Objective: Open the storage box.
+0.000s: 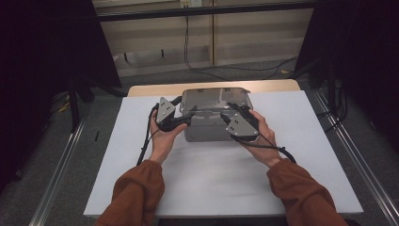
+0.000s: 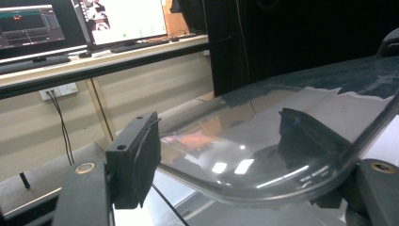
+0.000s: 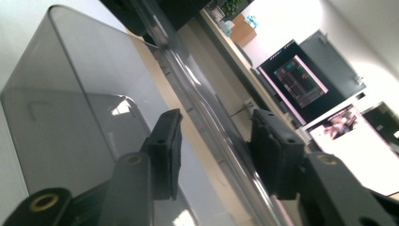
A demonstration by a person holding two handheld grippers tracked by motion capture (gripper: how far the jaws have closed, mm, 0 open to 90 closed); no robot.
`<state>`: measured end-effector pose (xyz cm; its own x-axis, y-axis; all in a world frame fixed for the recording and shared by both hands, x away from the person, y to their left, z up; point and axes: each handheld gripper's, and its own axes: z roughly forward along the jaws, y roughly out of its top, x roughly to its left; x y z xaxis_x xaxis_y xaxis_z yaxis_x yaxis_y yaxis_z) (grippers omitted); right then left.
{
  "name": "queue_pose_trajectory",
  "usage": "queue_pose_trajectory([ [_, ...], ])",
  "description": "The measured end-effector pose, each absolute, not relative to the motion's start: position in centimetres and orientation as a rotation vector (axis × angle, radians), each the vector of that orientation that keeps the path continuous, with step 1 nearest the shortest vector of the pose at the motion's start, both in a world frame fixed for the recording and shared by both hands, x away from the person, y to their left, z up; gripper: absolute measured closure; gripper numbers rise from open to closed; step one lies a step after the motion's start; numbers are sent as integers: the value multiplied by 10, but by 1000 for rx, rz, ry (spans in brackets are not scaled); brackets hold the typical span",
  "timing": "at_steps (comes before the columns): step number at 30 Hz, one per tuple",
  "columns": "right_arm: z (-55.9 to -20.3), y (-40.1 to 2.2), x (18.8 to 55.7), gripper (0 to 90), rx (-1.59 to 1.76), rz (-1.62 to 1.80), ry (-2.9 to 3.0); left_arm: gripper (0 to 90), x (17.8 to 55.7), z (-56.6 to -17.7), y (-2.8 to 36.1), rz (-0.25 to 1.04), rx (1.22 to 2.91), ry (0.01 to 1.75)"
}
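High view: both hands (image 1: 162, 141) at grey box (image 1: 207, 132) sides.

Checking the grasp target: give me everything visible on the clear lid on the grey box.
The clear lid is smooth, glossy see-through plastic with rounded corners and a down-turned rim. It lies about level on the smoky grey translucent box, which stands at the far middle of the white table. The left gripper has its jaws astride the lid's left edge, the right gripper astride its right edge; gaps show at the pads, so neither clamps it. Screens reflect in it.
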<state>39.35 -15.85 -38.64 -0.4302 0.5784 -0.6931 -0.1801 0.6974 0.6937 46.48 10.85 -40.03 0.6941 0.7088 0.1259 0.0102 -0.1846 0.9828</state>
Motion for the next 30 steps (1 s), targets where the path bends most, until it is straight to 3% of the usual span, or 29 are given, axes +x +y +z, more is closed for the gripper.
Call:
queue_pose_trajectory([
  [5,-385,-167,400,458,416,963,1832,310,465,-398,109,682,1651,596],
  [13,-384,-186,411,234,575,1078,1783,311,465,-398,109,677,1636,606],
  [23,-383,-206,423,280,719,1224,1815,316,468,-394,107,660,1619,616],
  [29,-385,-218,431,257,798,1322,1834,318,471,-393,107,656,1629,615],
  [30,-385,-219,432,215,807,1341,1816,320,472,-392,107,651,1628,617],
])
